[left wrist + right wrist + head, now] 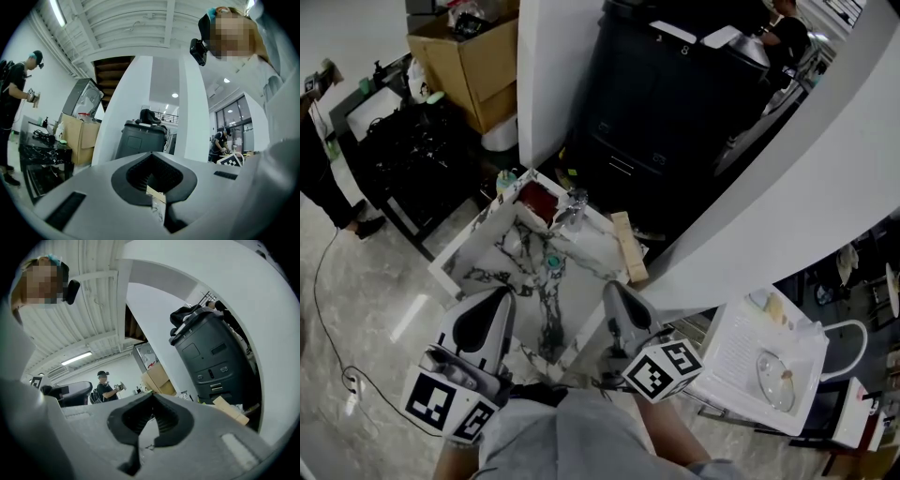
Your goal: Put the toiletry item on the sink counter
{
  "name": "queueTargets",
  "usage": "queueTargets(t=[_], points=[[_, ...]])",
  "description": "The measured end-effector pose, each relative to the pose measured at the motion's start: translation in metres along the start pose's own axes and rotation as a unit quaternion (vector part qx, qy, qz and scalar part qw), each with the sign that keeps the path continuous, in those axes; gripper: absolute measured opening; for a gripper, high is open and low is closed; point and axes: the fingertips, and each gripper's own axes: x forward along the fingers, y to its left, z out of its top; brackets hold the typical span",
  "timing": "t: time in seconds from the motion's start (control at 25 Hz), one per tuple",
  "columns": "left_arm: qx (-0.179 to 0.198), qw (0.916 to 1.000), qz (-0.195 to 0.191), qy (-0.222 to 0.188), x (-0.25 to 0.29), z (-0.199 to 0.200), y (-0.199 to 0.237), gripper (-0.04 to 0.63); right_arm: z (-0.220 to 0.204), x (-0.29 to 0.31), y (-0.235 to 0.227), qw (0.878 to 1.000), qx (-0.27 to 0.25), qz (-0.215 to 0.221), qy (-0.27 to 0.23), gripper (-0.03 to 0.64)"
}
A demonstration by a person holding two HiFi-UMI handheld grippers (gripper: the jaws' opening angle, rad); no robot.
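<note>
The white marble sink counter (pixel 598 246) lies below me in the head view, with a basin, a chrome faucet (pixel 574 205) and a dark red item (pixel 538 201) at its far edge. A small bottle with a pale green cap (pixel 505 179) stands at the counter's far left corner, and a teal piece (pixel 553 261) sits in the basin. My left gripper (pixel 501 294) (pixel 151 154) hovers over the near left of the counter, jaws together, nothing in them. My right gripper (pixel 610 287) (pixel 152 395) hangs over the near right edge, shut and empty.
A wooden block (pixel 630 247) (pixel 229 409) lies on the counter's right edge. Behind stand a large black bin (pixel 675 94), a white pillar (pixel 553 66) and a cardboard box (pixel 473 56). A black table (pixel 412 159) and a person (pixel 319 169) are at left, a white wire shelf (pixel 769 361) at right.
</note>
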Motion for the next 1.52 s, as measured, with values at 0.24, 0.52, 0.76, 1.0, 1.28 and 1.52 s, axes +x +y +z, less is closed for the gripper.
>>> queueTargets(t=[0.24,0.52,0.76,1.0,1.28,1.52], points=[[0.008,0.9999,0.007,0.002,-0.006,0.002,0.006,0.005,0.011,0.004,0.019,1.0,-0.01,0.021,-0.008,-0.002],[0.005,0.9997,0.023,0.0,-0.008,0.002,0.015,0.005,0.016,0.009,0.03,0.999,-0.003,0.042,-0.005,-0.002],[0.002,0.9997,0.024,0.002,-0.004,-0.002,0.018,0.005,0.012,0.015,0.029,0.999,-0.019,0.042,0.004,-0.002],[0.009,0.9997,0.023,0.01,0.001,-0.006,0.017,0.005,0.009,0.016,0.023,0.999,-0.018,0.037,0.014,-0.002],[0.002,0.9997,0.022,0.013,0.009,-0.012,0.018,0.005,0.006,0.019,0.017,0.998,-0.037,0.036,0.025,-0.002],[-0.003,0.9996,0.022,0.017,0.014,-0.014,0.018,0.005,0.004,0.019,0.011,0.998,-0.038,0.029,0.035,-0.002]])
